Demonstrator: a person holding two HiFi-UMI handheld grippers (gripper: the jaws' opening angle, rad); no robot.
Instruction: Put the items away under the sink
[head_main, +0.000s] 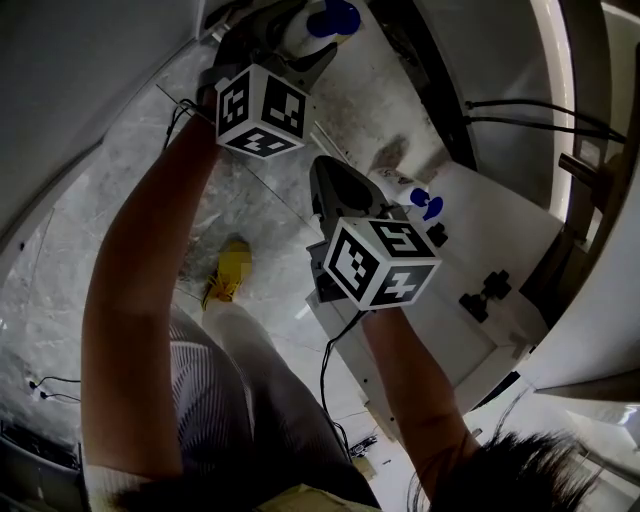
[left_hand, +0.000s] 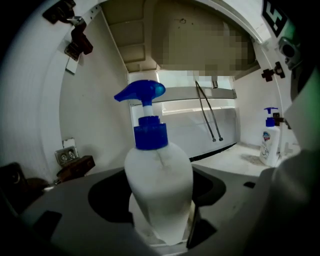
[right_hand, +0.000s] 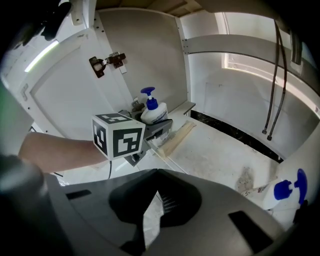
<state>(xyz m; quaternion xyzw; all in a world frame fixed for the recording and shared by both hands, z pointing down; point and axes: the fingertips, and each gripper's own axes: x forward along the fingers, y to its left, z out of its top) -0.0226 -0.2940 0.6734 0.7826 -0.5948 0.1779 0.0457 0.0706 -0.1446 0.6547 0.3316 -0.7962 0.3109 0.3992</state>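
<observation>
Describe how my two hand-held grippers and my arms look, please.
The left hand-held gripper and the right hand-held gripper each have broad dark grey moulded jaws and a white cube printed with black square markers. A thin black cable trails from the right one. Both forearms are bare; a pale sleeve edge shows on the left upper arm.

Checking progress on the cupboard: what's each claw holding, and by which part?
Left claw brackets the white spray bottle at its lower body; whether it grips can't be told. Right claw is shut, empty.
</observation>
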